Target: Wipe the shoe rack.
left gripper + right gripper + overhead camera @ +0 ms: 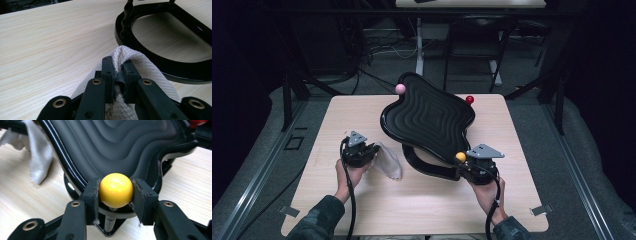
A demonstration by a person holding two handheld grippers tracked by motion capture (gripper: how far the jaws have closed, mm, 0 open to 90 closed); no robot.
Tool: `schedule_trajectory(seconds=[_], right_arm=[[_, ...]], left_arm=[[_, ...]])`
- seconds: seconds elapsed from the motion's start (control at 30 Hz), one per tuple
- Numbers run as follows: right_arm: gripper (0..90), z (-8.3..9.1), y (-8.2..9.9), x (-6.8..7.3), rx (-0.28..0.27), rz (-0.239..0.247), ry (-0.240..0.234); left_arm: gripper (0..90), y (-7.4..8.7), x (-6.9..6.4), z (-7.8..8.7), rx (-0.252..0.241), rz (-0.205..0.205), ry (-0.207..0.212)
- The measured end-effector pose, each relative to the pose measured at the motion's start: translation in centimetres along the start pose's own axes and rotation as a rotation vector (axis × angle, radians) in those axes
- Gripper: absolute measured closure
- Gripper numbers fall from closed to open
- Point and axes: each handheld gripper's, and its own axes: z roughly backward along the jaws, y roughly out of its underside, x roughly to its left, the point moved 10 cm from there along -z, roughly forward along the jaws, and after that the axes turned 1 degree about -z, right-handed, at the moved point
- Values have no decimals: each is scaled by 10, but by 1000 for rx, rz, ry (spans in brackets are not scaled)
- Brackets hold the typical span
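A black three-lobed tray [428, 120] with a rippled inner surface [120, 142] tilts on a black ring base [422, 165], [160, 67]. Coloured balls sit at its corners: pink [400, 88], red [469, 99], yellow [460, 156]. My right gripper [464, 162] is shut on the yellow ball [116, 190], with a pad against each side of it. My left gripper [371, 152] is shut on a fold of white textured cloth [132, 60], which lies on the table [389, 160] just left of the base.
The pale wooden table [352, 115] has bare room at the left and along the front. Beyond its far edge stand dark frame legs and cables [382, 50] on the floor. Tape tabs [541, 210] mark the front corners.
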Motion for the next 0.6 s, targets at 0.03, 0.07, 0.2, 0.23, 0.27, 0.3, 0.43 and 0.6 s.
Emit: schedule_trajectory(seconds=[0.03, 0.07, 0.2, 0.23, 0.27, 0.3, 0.43, 0.6], right_arm=[[576, -1, 0, -2, -2, -7, 9], [552, -2, -1, -5, -9, -14, 40], [505, -8, -5, -14, -38, -34, 94], [518, -9, -6, -16, -48, -43, 105], [541, -11, -6, -17, -49, -50, 88], [592, -12, -7, -19, -55, -53, 90], [600, -15, -8, -23, -61, -51, 69], [603, -20, -12, -27, -61, -14, 31]], left_arm=[[825, 0, 0, 0, 0, 0, 0], [825, 1, 1, 0, 2, 0, -2], [825, 2, 2, 2, 2, 5, -2], [825, 3, 2, 2, 3, 5, -1], [825, 3, 2, 2, 3, 5, -1], [825, 4, 2, 2, 8, 3, -3], [825, 4, 1, 4, 5, -1, -5], [825, 7, 4, 8, 3, 6, -12]])
